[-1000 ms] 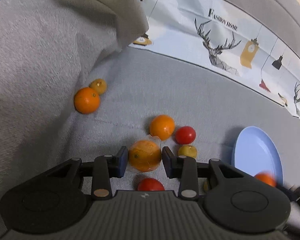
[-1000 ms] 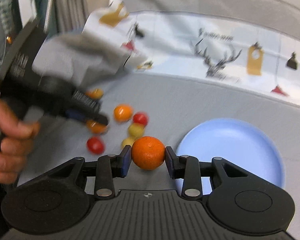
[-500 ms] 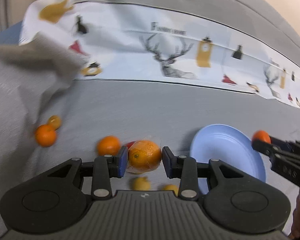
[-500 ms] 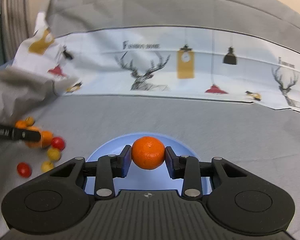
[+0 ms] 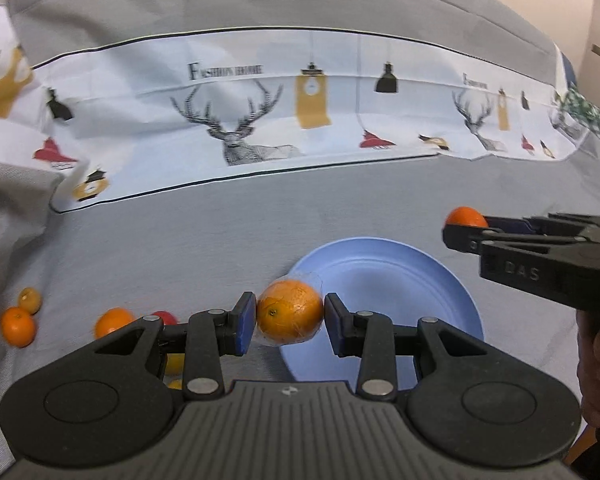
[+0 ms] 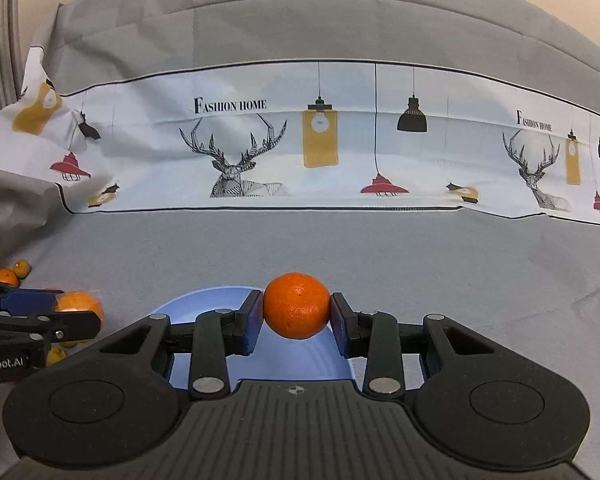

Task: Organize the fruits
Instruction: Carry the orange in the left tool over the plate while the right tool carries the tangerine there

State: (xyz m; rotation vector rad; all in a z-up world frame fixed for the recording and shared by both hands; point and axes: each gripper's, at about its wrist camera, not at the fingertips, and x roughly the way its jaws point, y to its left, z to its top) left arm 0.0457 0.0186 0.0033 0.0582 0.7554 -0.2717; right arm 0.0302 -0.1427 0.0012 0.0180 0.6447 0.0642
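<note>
Over blue plate [image 5: 440,280]: left gripper [image 5: 290,316] clamping wrapped orange [image 5: 290,312]; right gripper [image 6: 296,312] clamping tangerine [image 6: 297,305]; loose fruit far left.

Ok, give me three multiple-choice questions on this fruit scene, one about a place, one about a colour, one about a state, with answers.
1. Where do the loose fruits lie, in the left wrist view?
A. left of the plate
B. on the plate
C. on the deer print

2. What colour is the plate?
A. red
B. light blue
C. green

3. What is the right gripper doing?
A. open, empty
B. shut, empty
C. clamped on an orange

Answers:
1 A: loose fruits sit on grey cloth left of the plate.
2 B: its rim is light blue.
3 C: right gripper pads press the orange.
</note>
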